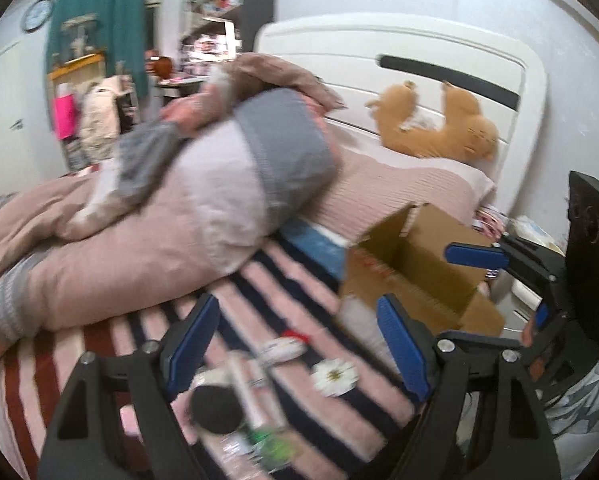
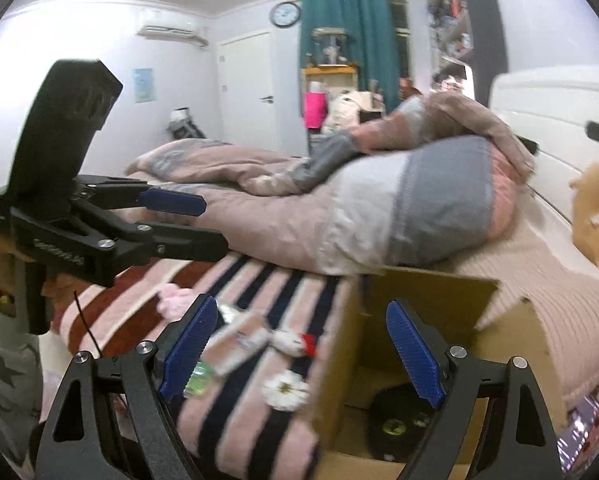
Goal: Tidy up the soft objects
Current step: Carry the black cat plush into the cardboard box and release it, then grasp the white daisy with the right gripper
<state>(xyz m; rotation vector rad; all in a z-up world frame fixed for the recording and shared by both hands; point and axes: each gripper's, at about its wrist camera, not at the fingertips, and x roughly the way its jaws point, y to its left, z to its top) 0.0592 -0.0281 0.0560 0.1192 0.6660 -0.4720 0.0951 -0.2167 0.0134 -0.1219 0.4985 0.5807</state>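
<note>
Between and just below the spread fingers of the left tool (image 1: 295, 344), small soft toys lie on the striped blanket (image 1: 299, 272): a daisy (image 1: 334, 376) and a dark round plush (image 1: 215, 408). Both tools stand wide and empty, so this looks like a gap between picks. The right tool (image 2: 319, 360) tilts down over the cardboard box (image 2: 431, 292); next, probably, a jaw closes on the daisy.

- Box (image 2: 431, 292): brown cardboard, flaps open, at the bed's edge, 4 o'clock in the right view; a dark item lies inside.
- Daisy (image 1: 334, 376): white plush flower, flat on the striped blanket, at 9 o'clock from the box.
- Bear (image 1: 439, 124): tan plush, slumped against the headboard, 1 o'clock.
</note>
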